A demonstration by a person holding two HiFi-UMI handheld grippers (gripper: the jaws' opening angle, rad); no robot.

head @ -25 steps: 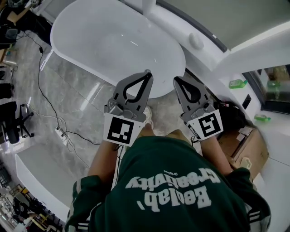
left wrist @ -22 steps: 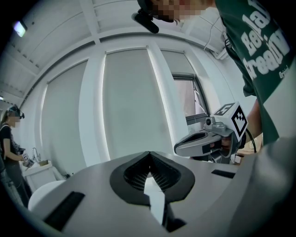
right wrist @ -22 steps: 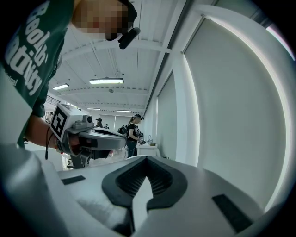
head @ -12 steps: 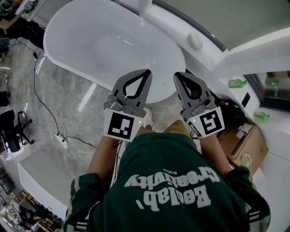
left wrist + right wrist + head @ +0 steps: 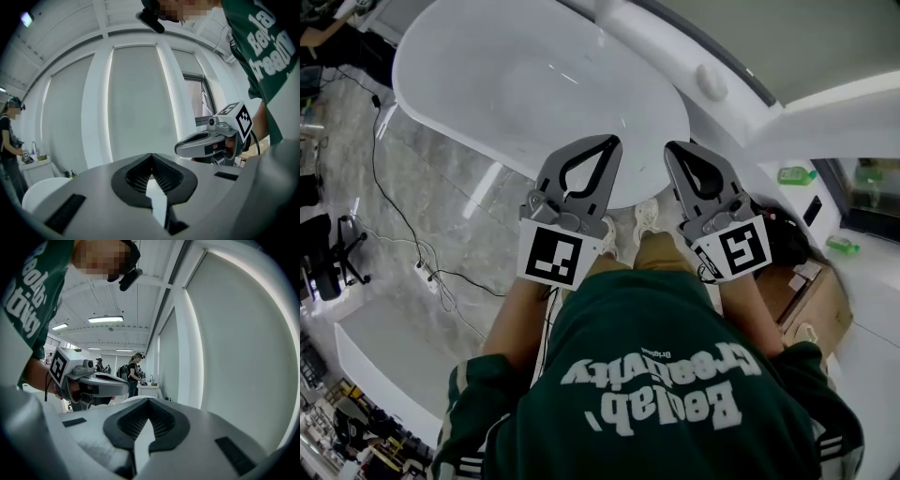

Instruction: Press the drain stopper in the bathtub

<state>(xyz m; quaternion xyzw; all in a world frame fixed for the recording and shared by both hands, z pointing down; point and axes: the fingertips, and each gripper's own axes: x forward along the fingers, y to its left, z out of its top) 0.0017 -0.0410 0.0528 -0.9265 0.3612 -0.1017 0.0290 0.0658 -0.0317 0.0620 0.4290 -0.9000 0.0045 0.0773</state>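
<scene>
Head view showed the person standing at the near end of the white bathtub (image 5: 487,75), both tools held up before the chest and aimed toward it. On the left gripper (image 5: 607,142) the jaws were drawn together, tips meeting, with nothing between them; the left gripper view agreed, looking past the joined tips at a pale wall panel. On the right gripper (image 5: 671,150) it was the same: jaws closed tip to tip on nothing, just beside the left one and about level with it. Both hung over the bathtub's near rim, well apart from its bottom

The drain stopper could not be made out on that smooth white bottom (glare and distance hid any such detail), so its place was uncertain. A round knob (image 5: 710,80) sat on the ledge beyond the tub's right side

By my reading the task had barely begun: the press was not yet made, and a gripper had yet to reach down inside, find the drain stopper and push on it
</scene>
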